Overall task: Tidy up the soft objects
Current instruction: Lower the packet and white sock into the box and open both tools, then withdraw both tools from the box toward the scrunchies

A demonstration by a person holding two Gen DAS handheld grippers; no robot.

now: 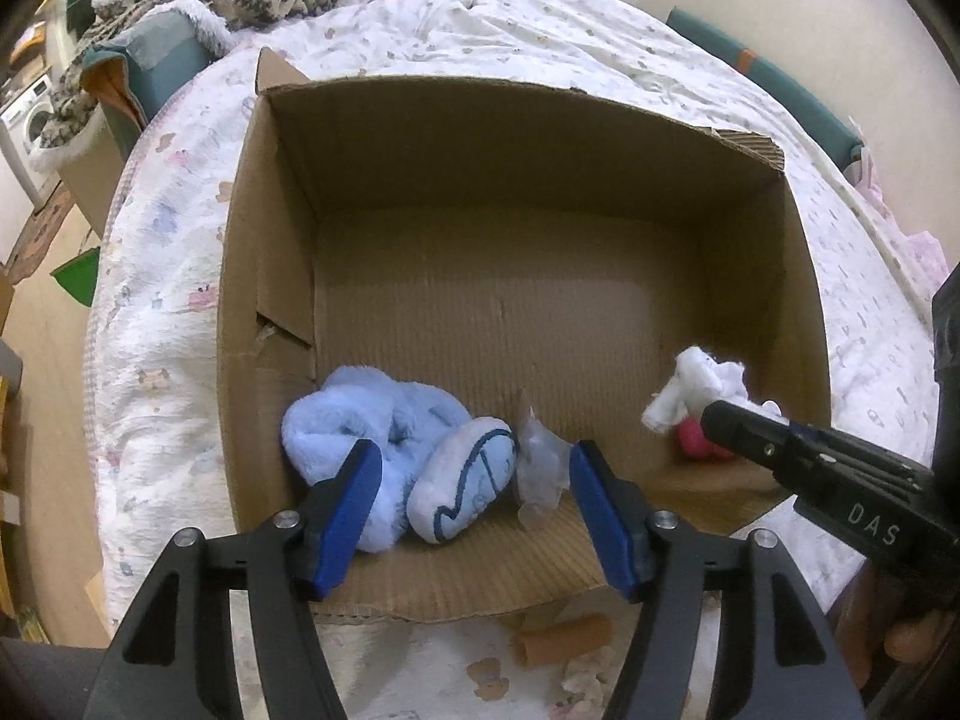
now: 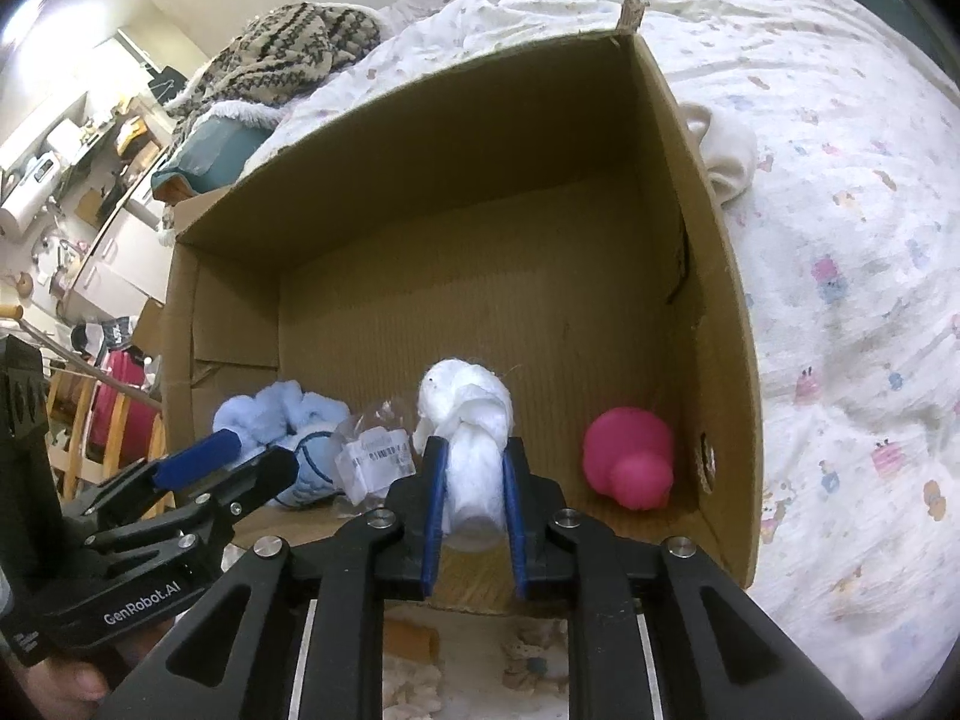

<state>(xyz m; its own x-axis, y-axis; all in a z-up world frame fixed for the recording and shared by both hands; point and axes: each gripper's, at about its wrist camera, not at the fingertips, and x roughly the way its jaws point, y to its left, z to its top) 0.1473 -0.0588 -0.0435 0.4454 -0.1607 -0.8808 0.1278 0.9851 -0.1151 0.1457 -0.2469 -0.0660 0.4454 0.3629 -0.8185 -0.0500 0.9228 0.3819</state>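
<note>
Low in the left wrist view, your left hand-held gripper (image 1: pixel 474 510) hangs released over the blue plush toy (image 1: pixel 384 438) lying at the lower left of the cardboard box (image 1: pixel 540 138). In the right wrist view, your right hand-held gripper (image 2: pixel 474 480) is clenched on the white knotted cloth (image 2: pixel 471 426) at lower centre. The pink rubber toy (image 2: pixel 630 462) sits in the box's lower right corner.

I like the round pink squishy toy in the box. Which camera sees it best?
The right wrist view. There the round pink rubbery toy sits in plain sight in the cardboard box's near right corner. In the left wrist view only a pink sliver shows, behind the right gripper and its knotted white cloth.
</note>
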